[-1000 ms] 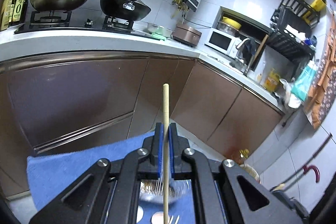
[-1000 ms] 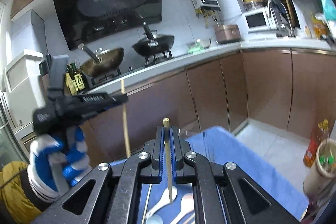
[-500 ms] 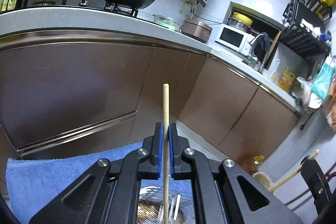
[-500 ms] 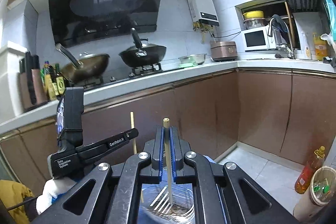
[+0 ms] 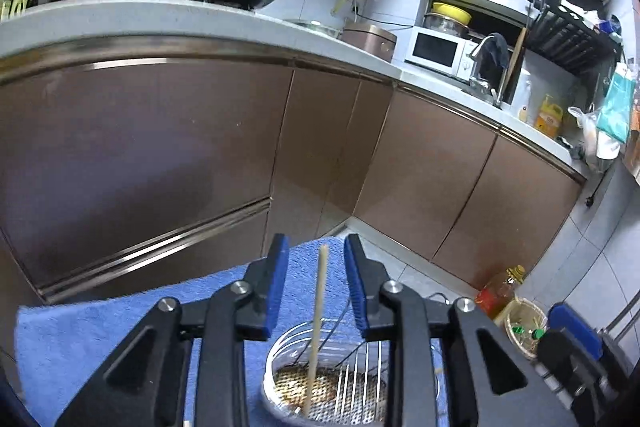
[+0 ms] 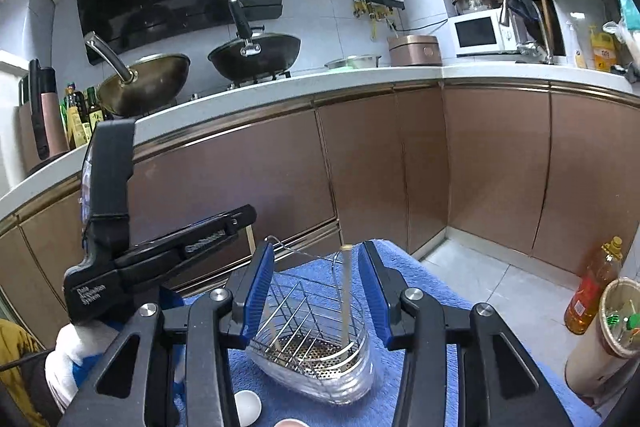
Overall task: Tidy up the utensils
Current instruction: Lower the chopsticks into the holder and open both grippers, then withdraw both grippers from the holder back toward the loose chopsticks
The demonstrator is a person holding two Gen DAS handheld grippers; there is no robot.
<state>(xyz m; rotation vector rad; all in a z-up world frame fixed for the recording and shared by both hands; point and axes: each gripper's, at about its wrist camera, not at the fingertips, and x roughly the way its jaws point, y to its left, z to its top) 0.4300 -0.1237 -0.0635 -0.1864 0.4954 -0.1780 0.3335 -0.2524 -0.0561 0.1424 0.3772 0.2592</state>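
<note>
— What is laid out in this kitchen scene?

— A blue towel point(image 6: 404, 269) is spread below brown cabinets point(image 6: 360, 167), and a wire utensil rack point(image 6: 312, 343) in a clear tray is set near the towel's middle.

— And the tools?

— The left gripper point(image 5: 317, 283) is seen with jaws just opened, a chopstick point(image 5: 316, 327) standing free between them, its tip down in the rack. The right gripper point(image 6: 316, 287) has likewise just been opened around a second chopstick point(image 6: 345, 291), blurred, probably untouched by the pads. A white spoon point(image 6: 248, 403) is glimpsed at the towel's near edge.
</note>
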